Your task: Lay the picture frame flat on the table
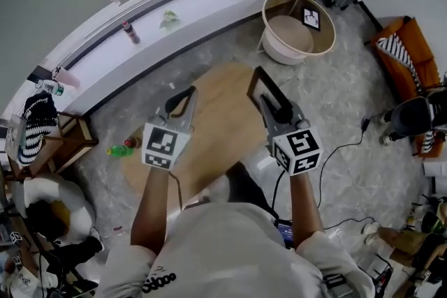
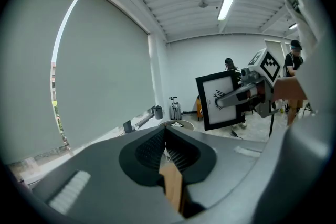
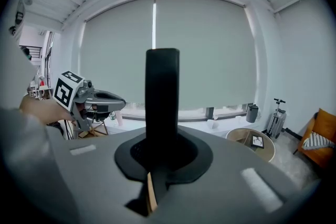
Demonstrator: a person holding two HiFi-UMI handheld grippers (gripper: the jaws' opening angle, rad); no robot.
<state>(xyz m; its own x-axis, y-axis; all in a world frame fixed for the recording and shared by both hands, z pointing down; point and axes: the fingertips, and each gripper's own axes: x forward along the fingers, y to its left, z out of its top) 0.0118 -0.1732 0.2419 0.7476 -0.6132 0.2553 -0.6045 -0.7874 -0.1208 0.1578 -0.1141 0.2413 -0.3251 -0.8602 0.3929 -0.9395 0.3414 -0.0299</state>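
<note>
Your right gripper [image 1: 271, 102] was clamped on the frame [image 2: 210, 89], upright between its jaws over the table [image 1: 216, 112], the left gripper [image 1: 186, 95] shut empty; the carry next called for lowering and tipping it flat.

No legible words. Coded square markers on left gripper [image 1: 185, 95], right gripper [image 1: 269, 100]. Shirt print [image 1: 159, 282] unreadable.

The picture frame [image 2: 211, 112] sits in the right gripper [image 1: 272, 101], above the table [image 1: 218, 128]. The left gripper [image 1: 186, 97] is leftward, a round tub [image 1: 299, 45] beyond.
</note>
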